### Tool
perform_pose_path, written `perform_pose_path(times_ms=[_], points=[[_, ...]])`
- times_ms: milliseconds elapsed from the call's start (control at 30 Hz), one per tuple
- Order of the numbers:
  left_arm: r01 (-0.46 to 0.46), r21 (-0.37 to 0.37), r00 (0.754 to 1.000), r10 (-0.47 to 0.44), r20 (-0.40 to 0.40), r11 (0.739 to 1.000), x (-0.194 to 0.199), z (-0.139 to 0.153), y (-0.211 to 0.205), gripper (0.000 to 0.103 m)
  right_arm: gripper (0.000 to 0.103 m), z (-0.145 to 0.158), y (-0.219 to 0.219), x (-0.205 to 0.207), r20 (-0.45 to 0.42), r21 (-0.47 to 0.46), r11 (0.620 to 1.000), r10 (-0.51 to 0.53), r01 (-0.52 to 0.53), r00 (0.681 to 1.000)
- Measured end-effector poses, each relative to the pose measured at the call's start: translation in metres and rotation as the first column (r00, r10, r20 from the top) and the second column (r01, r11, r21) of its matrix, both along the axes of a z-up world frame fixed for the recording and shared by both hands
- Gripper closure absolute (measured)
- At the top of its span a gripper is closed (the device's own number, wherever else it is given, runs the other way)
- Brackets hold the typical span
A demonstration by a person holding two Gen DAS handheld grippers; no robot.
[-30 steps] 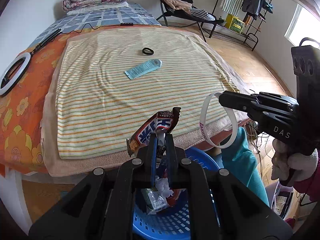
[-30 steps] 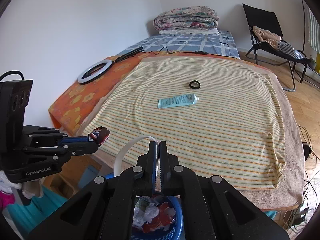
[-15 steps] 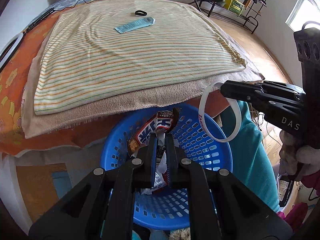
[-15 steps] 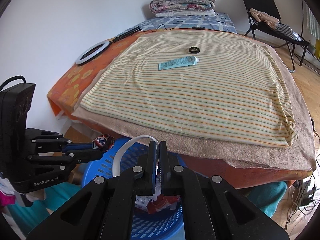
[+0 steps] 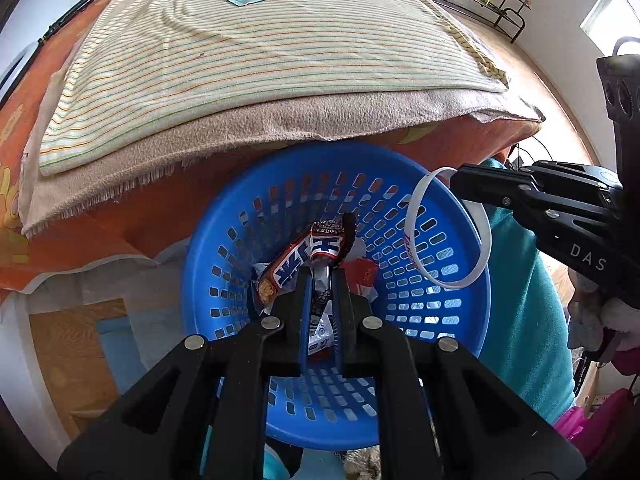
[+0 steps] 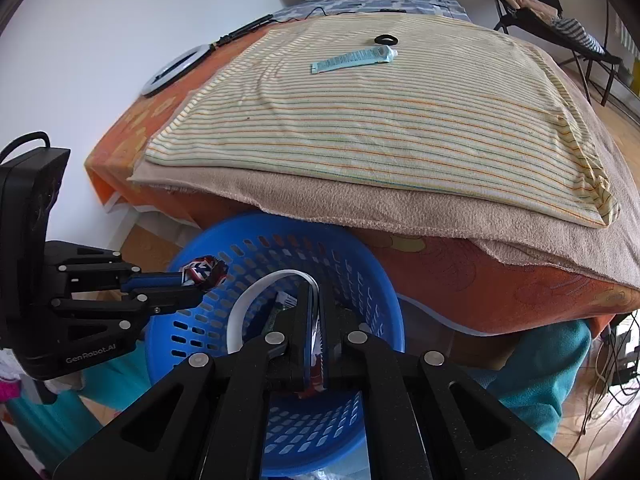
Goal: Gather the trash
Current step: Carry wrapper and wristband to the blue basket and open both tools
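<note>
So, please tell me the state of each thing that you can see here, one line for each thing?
left gripper: shut on the candy wrapper.
candy wrapper: held above the basket, not dropped.
right gripper: shut on the white wristband.
white wristband: held over the basket, not released.
blue basket: upright on the floor by the bed, holding some trash.
teal tube: lying flat on the striped sheet.
black ring: lying on the sheet beside the tube.

Blue perforated basket (image 5: 208, 264), white wristband (image 5: 478, 272), red-and-blue wrapper (image 5: 298, 266) (white lettering), cream striped sheet (image 6: 400, 112).
</note>
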State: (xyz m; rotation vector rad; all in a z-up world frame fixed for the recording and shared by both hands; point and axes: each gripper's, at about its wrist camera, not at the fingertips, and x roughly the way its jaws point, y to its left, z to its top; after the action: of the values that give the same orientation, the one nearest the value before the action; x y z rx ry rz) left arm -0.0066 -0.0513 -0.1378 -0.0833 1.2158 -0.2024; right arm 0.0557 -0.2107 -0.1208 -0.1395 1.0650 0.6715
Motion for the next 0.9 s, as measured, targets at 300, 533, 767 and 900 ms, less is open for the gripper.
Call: perform_pose_path(times_ms=[300,533,767,900], points=[[-0.001,0.016,0.998,0.002,-0.057,1.000,0.001,-0.018,0.001,0.081,0.098,-0.026,0.001,-0.003,-0.058,-0.054,0.999,-0.006,0.003,0.998],[0.004,0.042,0.994,0.001,-0.106,0.999,0.001,-0.034,-0.001,0.056,0.087,-0.047,0.002,-0.005,-0.122,-0.087,0.996,-0.002,-0.008,0.993],[-0.019,0.046,0.994,0.024,-0.104,0.999,0.001,-0.035,0.005,0.045,0.049,-0.051,-0.002,-0.007,-0.125,-0.099,0.995,-0.016,0.004,0.992],[-0.039,0.046,0.994,0.043,-0.100,0.998,0.005,-0.032,0.010,0.041,0.044,-0.048,-0.004,-0.003,-0.123,-0.108,0.994,-0.033,0.020,0.992]])
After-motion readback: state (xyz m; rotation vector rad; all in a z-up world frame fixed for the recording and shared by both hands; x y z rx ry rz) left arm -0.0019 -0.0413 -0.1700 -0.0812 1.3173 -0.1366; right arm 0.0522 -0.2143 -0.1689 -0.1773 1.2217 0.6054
